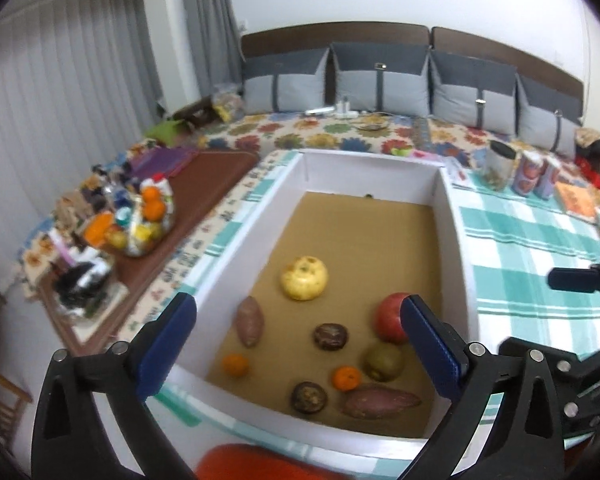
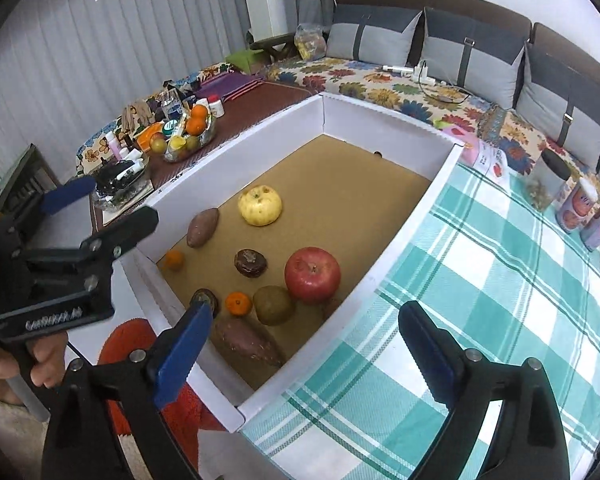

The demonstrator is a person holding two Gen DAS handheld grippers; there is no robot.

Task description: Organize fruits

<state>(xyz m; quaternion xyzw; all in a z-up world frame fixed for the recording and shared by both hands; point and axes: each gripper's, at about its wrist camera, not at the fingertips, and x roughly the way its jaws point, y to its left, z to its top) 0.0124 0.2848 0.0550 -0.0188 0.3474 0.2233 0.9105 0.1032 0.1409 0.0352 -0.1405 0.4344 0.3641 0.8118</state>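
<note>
Both hand-held grippers, left (image 1: 300,344) and right (image 2: 300,344), gape over white box (image 1: 454,216) of fruit

Both grippers up and empty

Left gripper (image 1: 296,344) and right gripper (image 2: 304,350) each have jaws spread wide, gripping nothing, side by side.

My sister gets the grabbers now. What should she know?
Left gripper: open, empty, above the box's near end.
Right gripper: open, empty, over the box's right wall and the checked cloth.
In the box, all loose: yellow apple, red apple, kiwi, two small oranges, two dark round fruits, two sweet potatoes.
Done: nothing looks sorted.
Left: group them all by kind.
</note>
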